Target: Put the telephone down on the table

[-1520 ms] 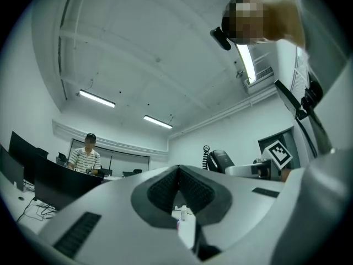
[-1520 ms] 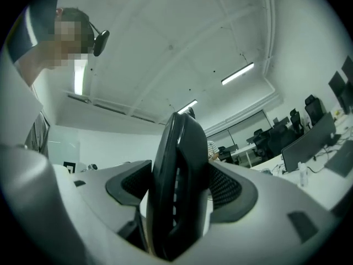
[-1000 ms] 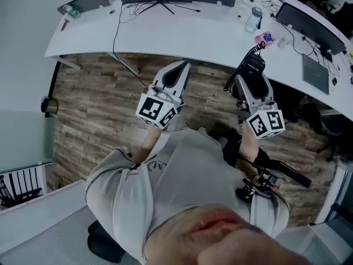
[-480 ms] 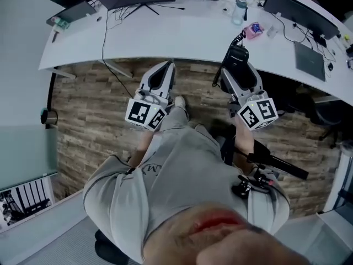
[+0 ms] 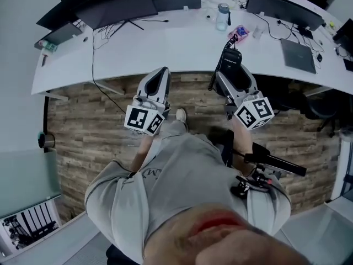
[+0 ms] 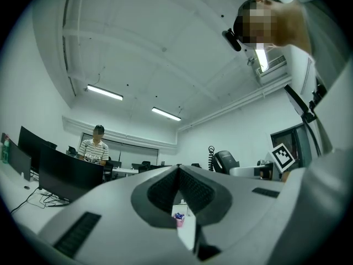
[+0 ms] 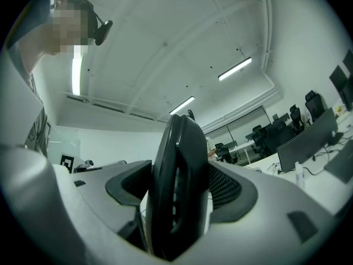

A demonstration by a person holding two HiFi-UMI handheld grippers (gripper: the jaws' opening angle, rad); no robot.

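Note:
My right gripper [image 5: 234, 74] is shut on a black telephone handset [image 5: 230, 59], which stands upright between the jaws and fills the right gripper view [image 7: 179, 186]. Its coiled cord [image 5: 232, 39] trails from the top end. In the head view the handset's tip overlaps the front edge of the curved white table [image 5: 165, 43]. The left gripper [image 5: 161, 73] is held beside it over the wooden floor, shut, with nothing between its fingers. The left gripper view also shows the handset [image 6: 224, 161] off to the right.
On the table stand dark monitors [image 5: 118, 7] [image 5: 281, 10], a closed laptop [image 5: 298, 54], a water bottle [image 5: 222, 16], a small pink packet [image 5: 241, 32] and loose cables. A seated person [image 6: 95, 148] shows far off in the left gripper view. The wooden floor [image 5: 83, 126] lies below the table.
Both grippers have come closer to the table. The handset, earlier short of the table's edge, now reaches over it. Neither grip has changed.

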